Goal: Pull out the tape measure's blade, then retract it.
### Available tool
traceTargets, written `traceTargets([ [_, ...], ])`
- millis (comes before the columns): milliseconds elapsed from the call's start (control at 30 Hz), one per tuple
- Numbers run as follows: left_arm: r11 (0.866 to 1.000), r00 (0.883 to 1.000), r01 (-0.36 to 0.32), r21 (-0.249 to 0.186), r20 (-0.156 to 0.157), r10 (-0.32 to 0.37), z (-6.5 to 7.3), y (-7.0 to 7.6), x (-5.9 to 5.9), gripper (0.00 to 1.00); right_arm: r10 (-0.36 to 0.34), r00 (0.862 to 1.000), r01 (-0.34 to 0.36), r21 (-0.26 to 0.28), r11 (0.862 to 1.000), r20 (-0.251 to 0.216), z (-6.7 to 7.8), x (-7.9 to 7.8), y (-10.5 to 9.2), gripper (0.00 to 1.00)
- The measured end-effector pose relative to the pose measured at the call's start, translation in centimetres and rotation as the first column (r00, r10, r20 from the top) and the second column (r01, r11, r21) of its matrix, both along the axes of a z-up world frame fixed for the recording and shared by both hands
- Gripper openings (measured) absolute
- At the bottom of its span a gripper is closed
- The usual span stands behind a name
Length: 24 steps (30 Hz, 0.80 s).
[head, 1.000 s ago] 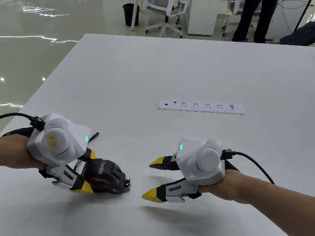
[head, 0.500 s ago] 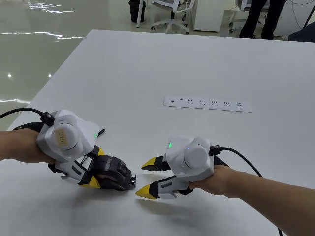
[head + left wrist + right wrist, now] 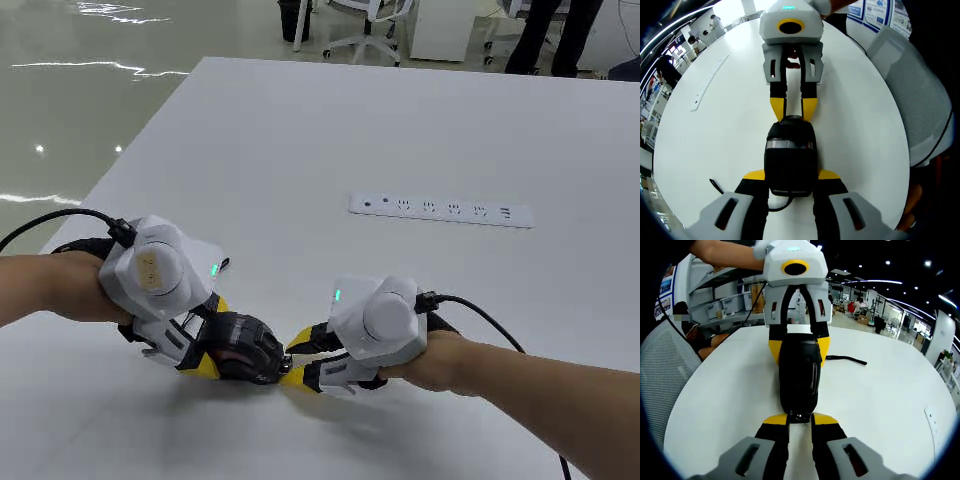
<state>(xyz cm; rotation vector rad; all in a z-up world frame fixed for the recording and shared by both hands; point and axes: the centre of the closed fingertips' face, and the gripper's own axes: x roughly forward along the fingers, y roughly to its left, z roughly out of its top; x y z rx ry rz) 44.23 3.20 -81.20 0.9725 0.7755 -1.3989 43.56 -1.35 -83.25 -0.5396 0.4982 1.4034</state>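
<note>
A black tape measure (image 3: 240,350) lies at the near edge of the white table (image 3: 400,130), and my left gripper (image 3: 210,335) is shut on its case, one yellow-tipped jaw on each flat side. In the left gripper view the case (image 3: 790,155) sits between my jaws. My right gripper (image 3: 296,359) faces it from the right, tips at the case's mouth. In the right gripper view the blade's end hook (image 3: 799,416) sits pinched between my yellow fingertips (image 3: 776,420), with the case (image 3: 799,372) just beyond. The blade is inside the case. A black wrist strap (image 3: 846,359) trails from the case.
A white power strip (image 3: 440,210) lies flat mid-table, beyond the grippers. Cables run back from both grippers along the person's forearms. Office chairs and a standing person are past the table's far edge. The table's left edge drops to a glossy floor.
My right gripper has moved left up to the tape measure's mouth and its jaws have narrowed onto the hook. The left gripper has kept its hold on the case. The head camera has shifted.
</note>
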Motion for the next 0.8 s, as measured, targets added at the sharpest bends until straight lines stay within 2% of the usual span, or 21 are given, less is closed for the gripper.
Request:
traceTargets([
  [67, 1.0, 1.0, -0.008, -0.003, -0.004, 0.008, -0.01, 0.0, -0.02, 0.29, 0.003, 1.0, -0.003, -0.003, 1.0, 0.006, 0.0, 0.04, 0.02, 0.16],
  [233, 1.0, 1.0, -0.012, 0.002, -0.006, 0.012, -0.03, 0.01, -0.03, 0.29, 0.005, 1.0, -0.005, -0.002, 1.0, -0.013, -0.01, 0.1, -0.05, 0.15],
  [567, 0.999, 0.999, -0.028, 0.016, -0.015, 0.028, -0.06, 0.11, -0.02, 0.28, 0.031, 1.0, -0.031, -0.015, 0.999, 0.004, 0.05, 0.12, -0.09, 0.12],
  [800, 0.999, 0.999, -0.036, 0.024, -0.016, 0.036, -0.1, 0.11, -0.07, 0.28, 0.041, 0.999, -0.041, -0.022, 0.999, -0.007, 0.04, 0.09, -0.2, 0.12],
])
